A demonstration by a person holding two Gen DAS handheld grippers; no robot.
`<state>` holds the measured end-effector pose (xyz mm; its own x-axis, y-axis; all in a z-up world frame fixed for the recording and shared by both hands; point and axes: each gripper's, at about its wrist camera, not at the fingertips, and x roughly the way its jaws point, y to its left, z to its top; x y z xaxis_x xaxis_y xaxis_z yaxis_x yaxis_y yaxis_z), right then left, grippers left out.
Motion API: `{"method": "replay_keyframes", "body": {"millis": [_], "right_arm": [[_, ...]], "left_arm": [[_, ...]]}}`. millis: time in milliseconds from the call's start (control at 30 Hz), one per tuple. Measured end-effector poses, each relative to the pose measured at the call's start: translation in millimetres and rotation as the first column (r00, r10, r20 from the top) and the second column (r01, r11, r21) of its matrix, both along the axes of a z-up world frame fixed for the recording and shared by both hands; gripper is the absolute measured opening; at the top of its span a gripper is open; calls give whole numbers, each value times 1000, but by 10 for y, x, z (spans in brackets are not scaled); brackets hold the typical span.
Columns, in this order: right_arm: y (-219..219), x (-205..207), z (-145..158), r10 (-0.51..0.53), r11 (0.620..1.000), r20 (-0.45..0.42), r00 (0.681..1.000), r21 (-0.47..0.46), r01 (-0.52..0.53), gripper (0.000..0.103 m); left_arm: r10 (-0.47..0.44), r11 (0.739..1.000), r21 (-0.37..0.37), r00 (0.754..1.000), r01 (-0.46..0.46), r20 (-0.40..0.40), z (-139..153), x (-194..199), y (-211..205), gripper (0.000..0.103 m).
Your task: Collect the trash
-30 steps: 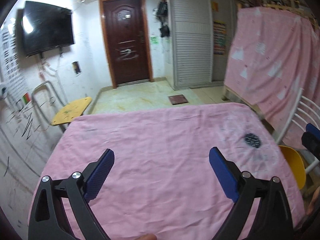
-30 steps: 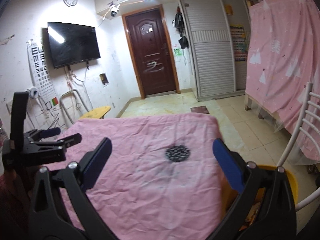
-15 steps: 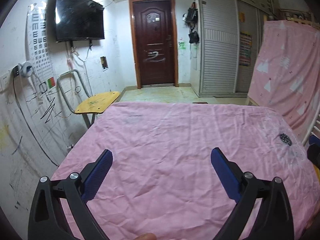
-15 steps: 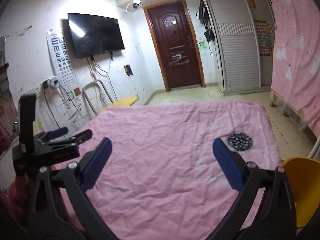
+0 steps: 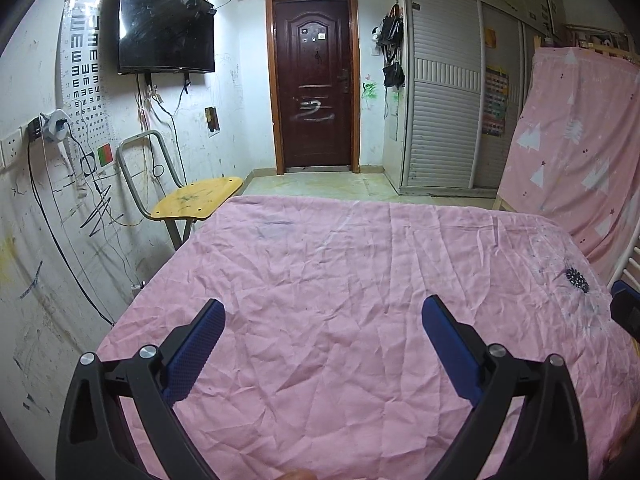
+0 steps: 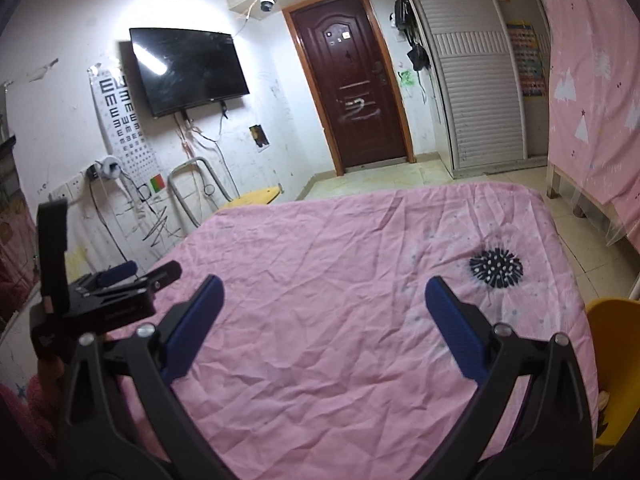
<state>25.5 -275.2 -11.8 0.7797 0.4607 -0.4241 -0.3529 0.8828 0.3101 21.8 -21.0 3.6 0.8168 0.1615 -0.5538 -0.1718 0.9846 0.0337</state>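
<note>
Nearest to each camera, the left gripper [image 5: 320,320] and the right gripper [image 6: 320,300] are held spread wide, with nothing between the blue pads [image 5: 192,354] of either one, and both are raised above a table covered by a wrinkled pink cloth [image 5: 340,280]. No trash is seen anywhere on the cloth in either view, so the thing to be collected cannot be located from these pictures; it is judged that the step in hand is a search, not a grasp. From the right wrist view the left gripper [image 6: 104,292] is seen off to the left of the right one, well apart from it, so no clash is expected if the two are swept separately. Ahead and to the right of the right gripper a dark spotted mark [image 6: 496,268] is printed on the cloth; it should be taken as pattern and not mistaken for litter. To search well, the grippers are best kept wide and tilted down towards the table edges and the floor, which are poorly shown here. Beyond the table's left corner a yellow chair [image 5: 198,198] is placed against the scribbled wall, and a second yellow chair [image 6: 612,360] is tucked just right of the right gripper. Farther off, bare floor [image 5: 320,184] is seen before a brown door [image 5: 314,88]; that stretch deserves checking next.
</note>
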Motion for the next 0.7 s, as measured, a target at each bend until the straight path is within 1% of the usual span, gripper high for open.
{"method": "replay_keyframes", "body": {"millis": [300, 600, 700], "right_arm": [[17, -15, 2, -2, 1000, 2, 1000, -5, 2, 97], [14, -16, 2, 1, 1000, -1, 1000, -2, -1, 97], [14, -16, 0, 0, 1000, -2, 1000, -4, 0, 97]], "left_arm": [[-4, 1000, -15, 1000, 4, -6, -11, 10, 19, 91], [-10, 1000, -5, 1000, 10, -9, -10, 19, -4, 91], [-14, 1000, -18, 1000, 13, -21, -17, 38, 13, 91]]}}
